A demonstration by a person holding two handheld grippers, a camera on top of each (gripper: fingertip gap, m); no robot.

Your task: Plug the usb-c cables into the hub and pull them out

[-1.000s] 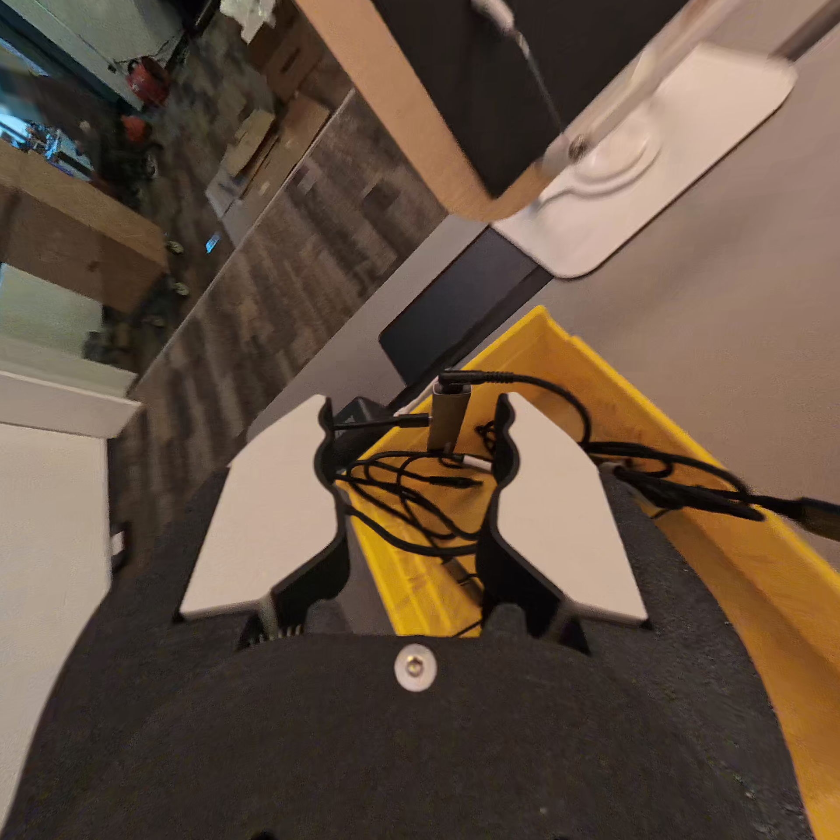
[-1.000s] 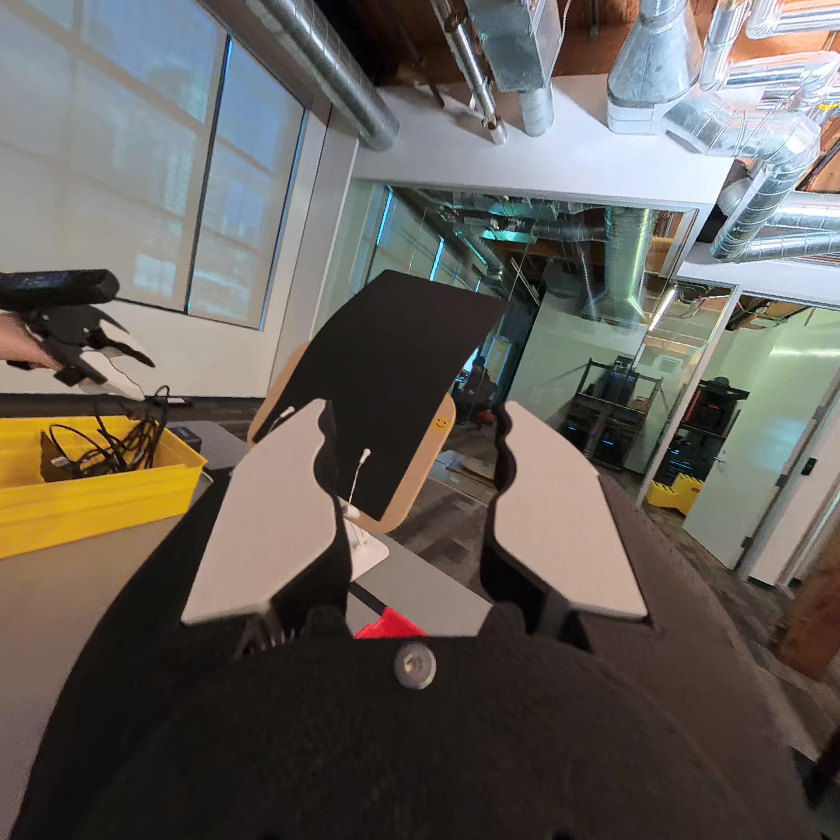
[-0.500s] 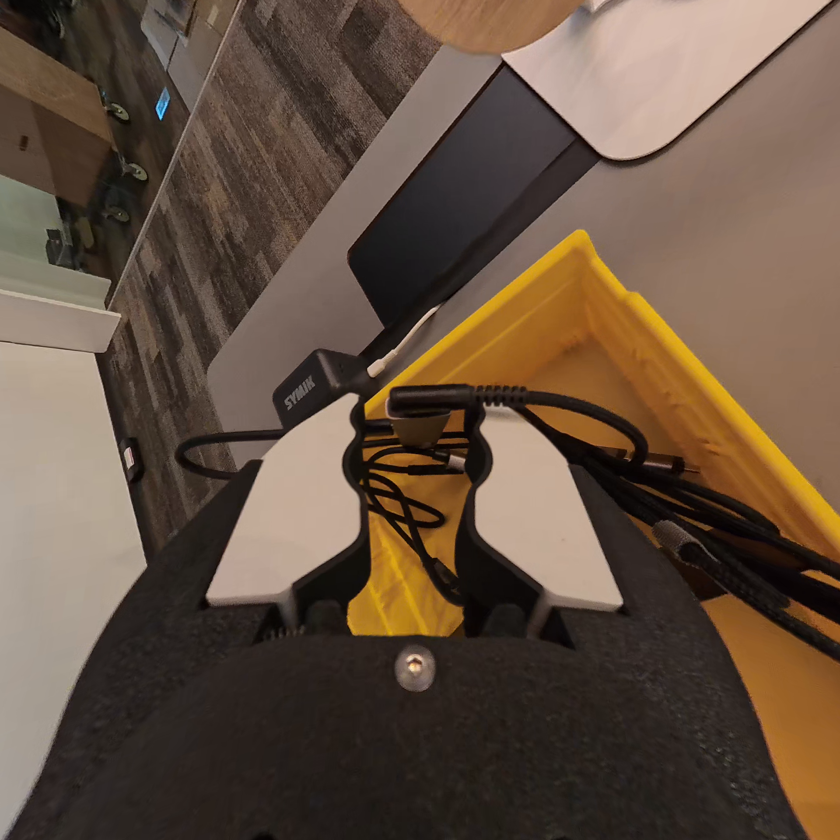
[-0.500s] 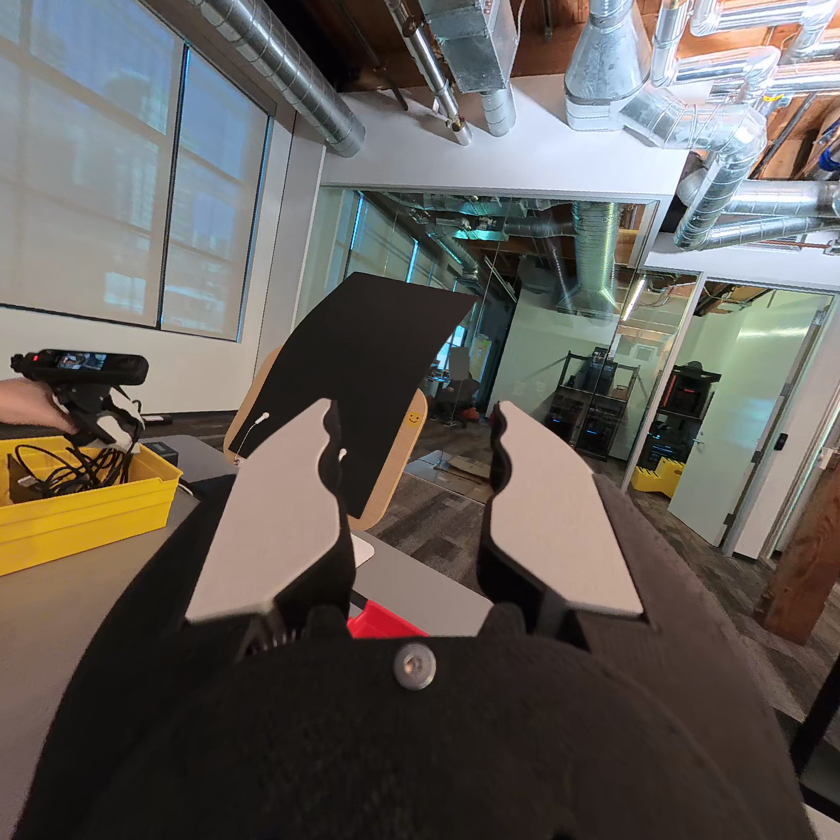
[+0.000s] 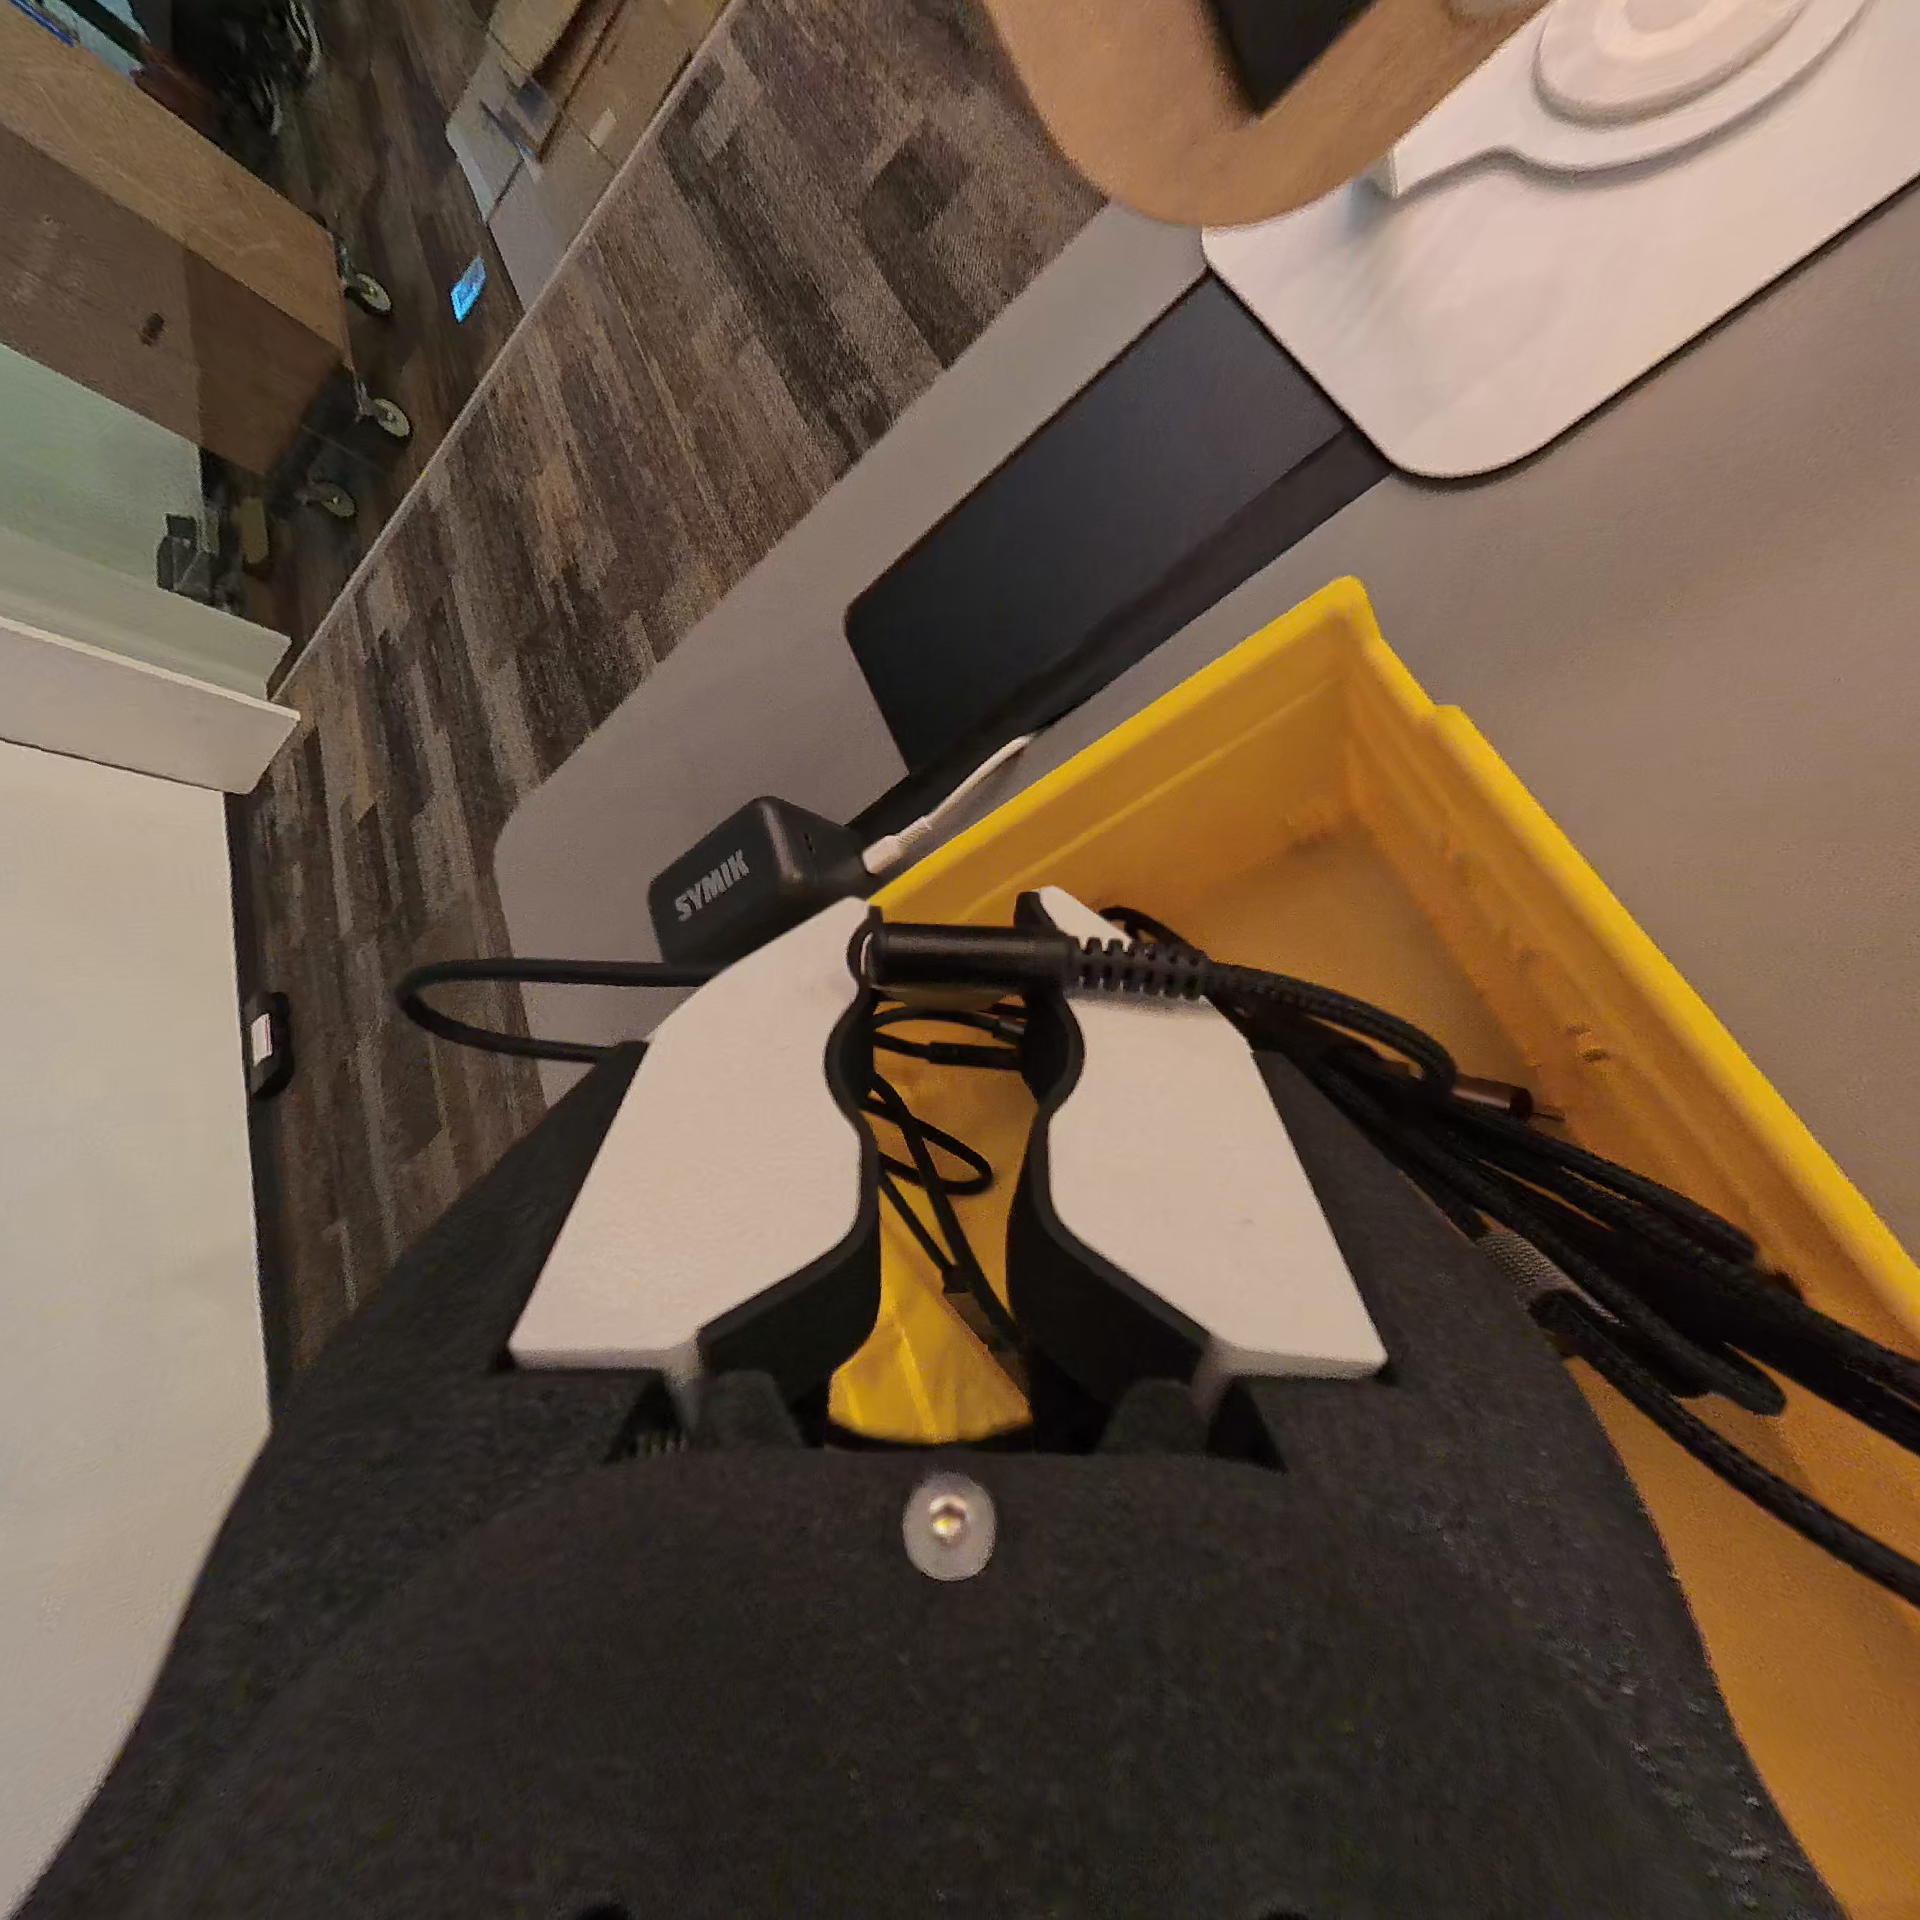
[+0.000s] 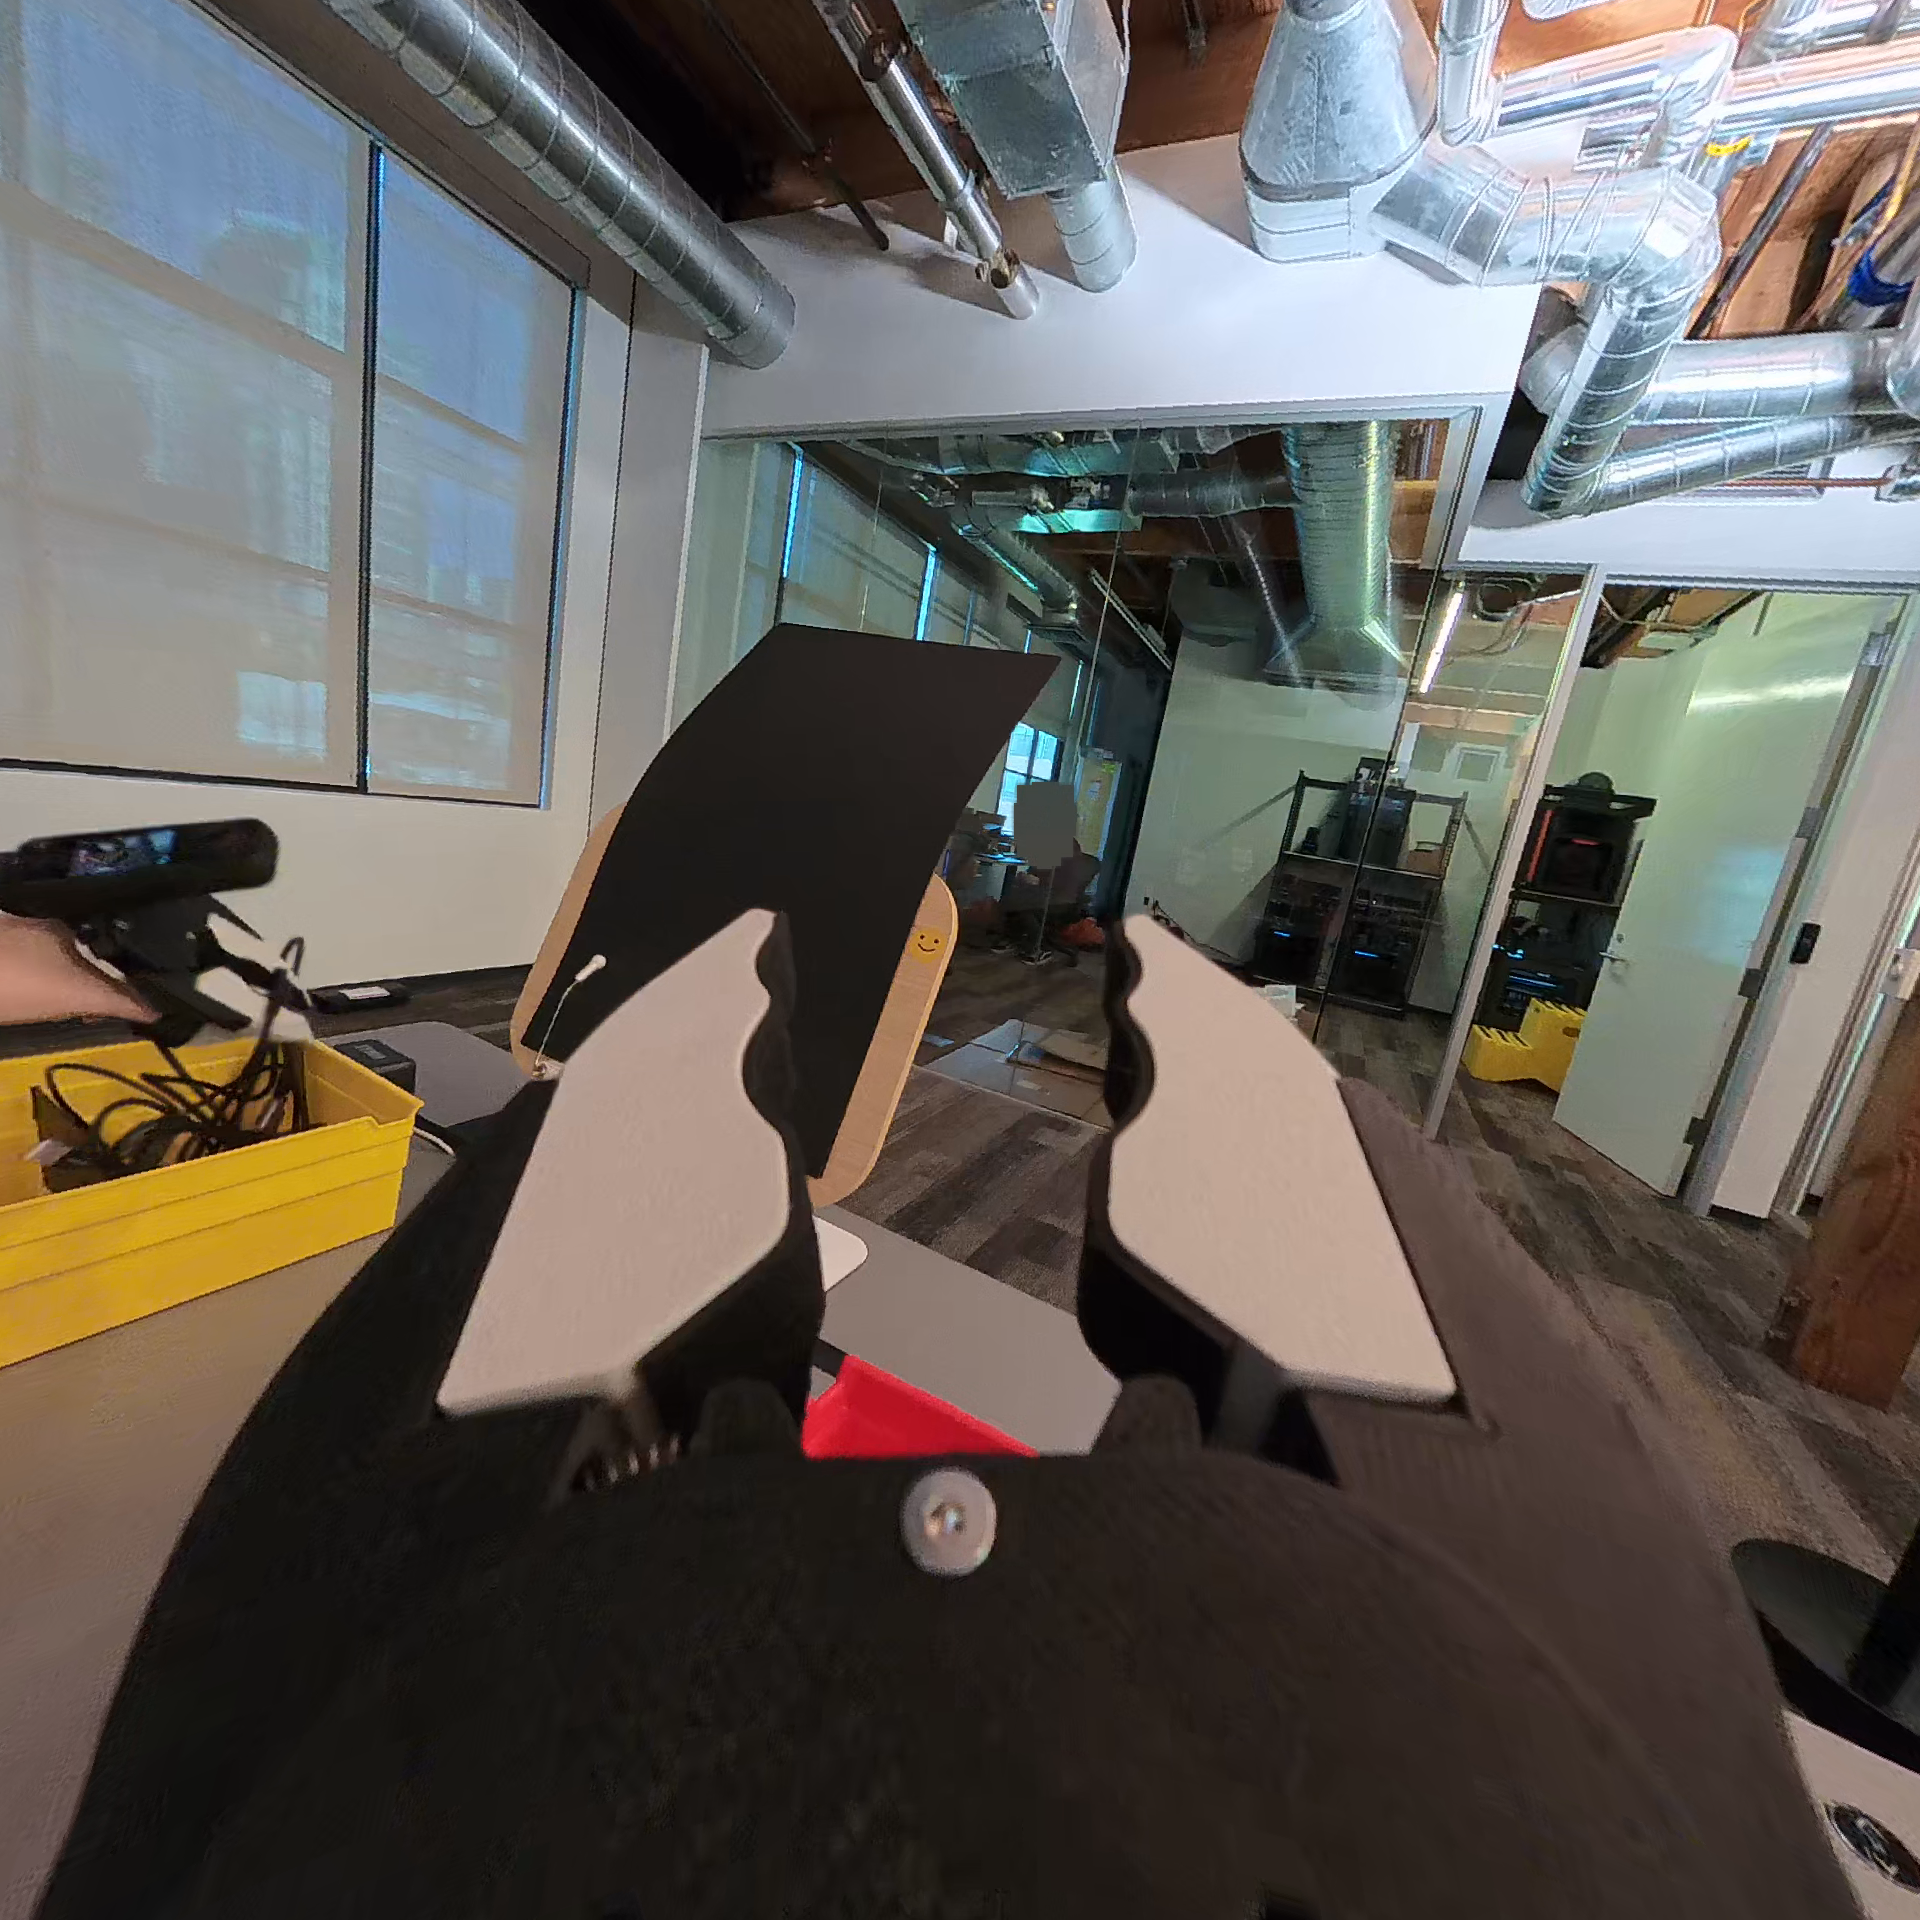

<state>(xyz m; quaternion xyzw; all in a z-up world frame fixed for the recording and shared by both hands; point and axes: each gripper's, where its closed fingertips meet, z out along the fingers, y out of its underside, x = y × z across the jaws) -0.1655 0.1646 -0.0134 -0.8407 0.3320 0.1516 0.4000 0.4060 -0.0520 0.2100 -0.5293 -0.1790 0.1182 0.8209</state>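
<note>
Grey bench (image 5: 1662, 540) carrying yellow bin (image 5: 1475, 935) at 3 o'clock in left wrist view, black adapter (image 5: 748, 883) sitting just beside its 11 o'clock corner. Black cables (image 5: 1538, 1174) trailing into bin toward 4 o'clock. Left hand-held gripper (image 5: 961, 951) clamping on hub (image 5: 935, 992) with black plug (image 5: 966, 951) lying across fingertips. Right hand-held gripper (image 6: 940, 940) hanging open, holding nothing, well apart from bin.

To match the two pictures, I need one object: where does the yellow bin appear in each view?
Left wrist view: the yellow bin fills the right side, just beyond the left gripper.
Right wrist view: the bin sits at the left edge, on the table.
Shared landmark: the black cables inside it.
</note>
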